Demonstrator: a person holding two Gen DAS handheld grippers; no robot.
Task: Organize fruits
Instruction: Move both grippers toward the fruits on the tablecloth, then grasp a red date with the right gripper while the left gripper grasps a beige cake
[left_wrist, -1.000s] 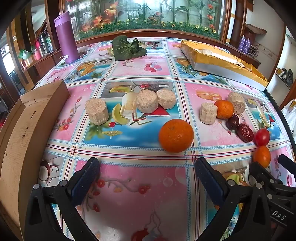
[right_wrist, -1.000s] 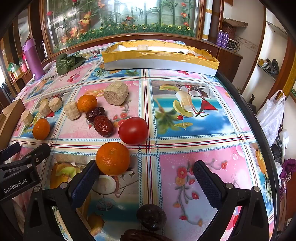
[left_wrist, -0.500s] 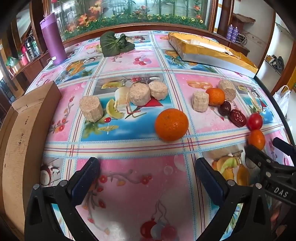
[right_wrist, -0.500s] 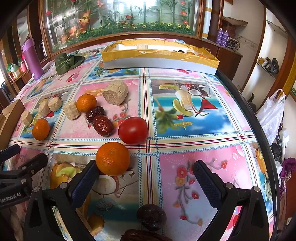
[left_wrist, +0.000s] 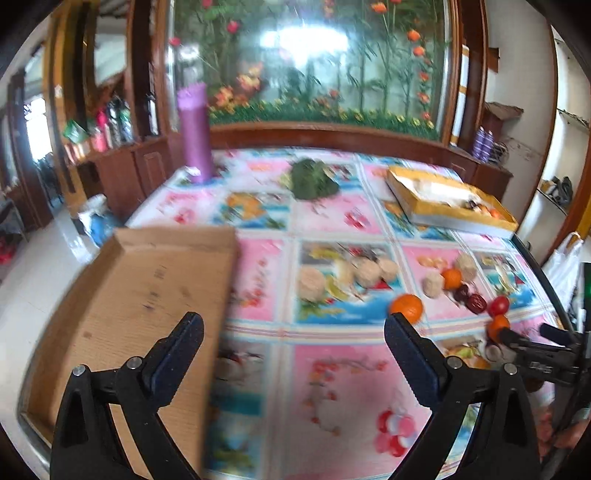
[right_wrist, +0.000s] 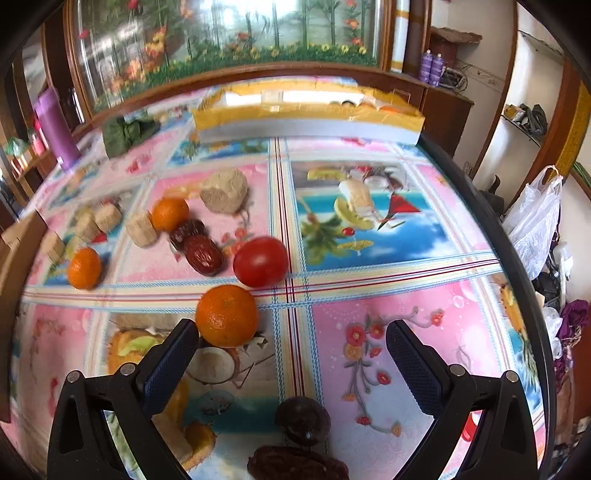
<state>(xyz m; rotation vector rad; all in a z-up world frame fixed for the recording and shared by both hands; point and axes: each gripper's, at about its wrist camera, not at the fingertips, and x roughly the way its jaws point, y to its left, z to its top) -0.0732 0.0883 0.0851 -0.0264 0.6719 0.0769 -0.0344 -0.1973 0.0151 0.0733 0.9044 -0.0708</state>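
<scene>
Fruit lies scattered on the tablecloth (right_wrist: 369, 369). We see the right gripper (right_wrist: 291, 343) spread empty beside an orange (right_wrist: 226, 314). The left gripper (left_wrist: 293, 332), just narrowing slightly, gapes empty.

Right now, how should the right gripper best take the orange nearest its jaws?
Probably across the widest middle of the nearest orange, coming down from above. It is round and sits free on the tablecloth, but the tomato crowds its far side. The right gripper is open and needs shifting left.
</scene>
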